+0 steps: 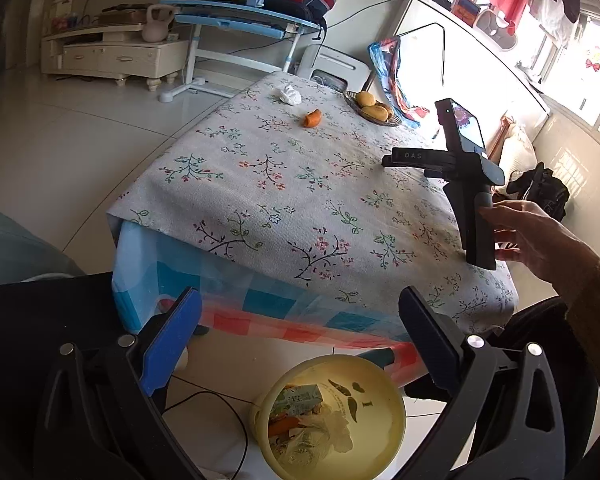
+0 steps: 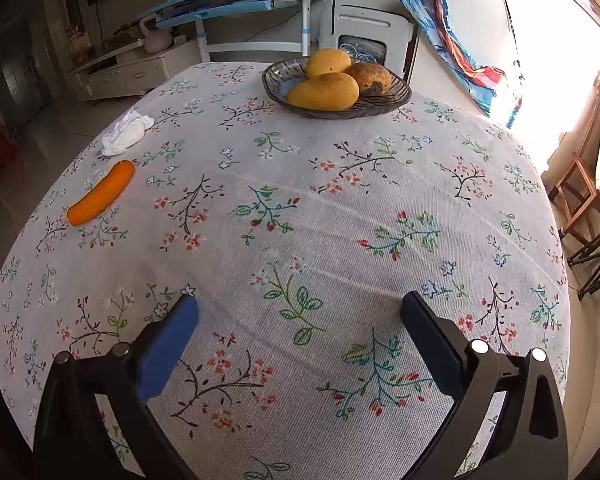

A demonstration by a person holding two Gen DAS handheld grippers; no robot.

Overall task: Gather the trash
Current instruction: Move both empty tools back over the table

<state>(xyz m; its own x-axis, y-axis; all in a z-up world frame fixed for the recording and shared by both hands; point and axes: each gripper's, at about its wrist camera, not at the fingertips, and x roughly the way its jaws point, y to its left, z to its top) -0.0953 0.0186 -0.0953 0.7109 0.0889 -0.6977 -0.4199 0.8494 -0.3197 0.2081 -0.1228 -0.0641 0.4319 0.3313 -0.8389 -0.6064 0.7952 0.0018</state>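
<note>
Both wide-open, empty grippers, right gripper [image 2: 300,344] above the tablecloth [image 2: 300,208] and left gripper [image 1: 300,340] over the bin [image 1: 384,432], leave a light, limp orange peel [image 2: 100,194] best pinched across its middle, near the soft crumpled tissue [image 2: 126,133].

The right gripper [image 2: 300,320] hangs over the floral-clothed bench [image 2: 300,208], fingers [image 2: 168,344] spread wide with nothing between them. Far left lie an orange peel [image 2: 100,194] and crumpled tissue [image 2: 126,132]; a mango bowl [image 2: 336,84] sits beyond
</note>
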